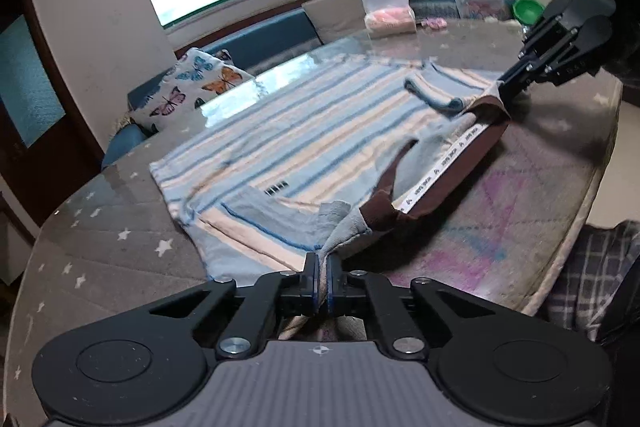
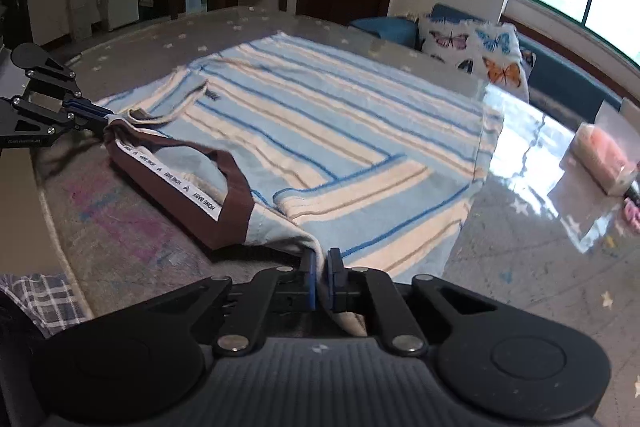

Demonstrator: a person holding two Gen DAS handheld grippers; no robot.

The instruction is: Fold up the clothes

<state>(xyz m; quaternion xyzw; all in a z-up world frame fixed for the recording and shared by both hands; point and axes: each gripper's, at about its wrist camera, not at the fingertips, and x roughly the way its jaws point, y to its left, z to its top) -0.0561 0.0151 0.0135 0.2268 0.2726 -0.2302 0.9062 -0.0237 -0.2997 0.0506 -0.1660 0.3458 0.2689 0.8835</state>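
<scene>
Left fingers (image 1: 322,269): closed on a light blue corner of the shirt (image 1: 288,131), which is pinched between the blue pads.
Right fingers (image 2: 320,263): closed on the other near corner of the shirt, cloth being clamped between the pads and trailing back under the gripper.
Shirt: laid flat across the worktop (image 1: 120,227), striped in blue, cream and tan; its near edge is lifted slightly at both gripped corners.
Collar (image 1: 448,167): a brown band with a white printed tape, stretched between the two grips along the near side.
Sleeves: one is seen folded inward by each grip, though the blur makes the folds hard to trace.
Worktop: grey with white stars, glossy on the far side.
Bag (image 2: 604,159): clear, with something pink inside, set well apart from the shirt on the far side.
Cushion (image 2: 476,43): butterfly print, seen beyond the worktop.
</scene>
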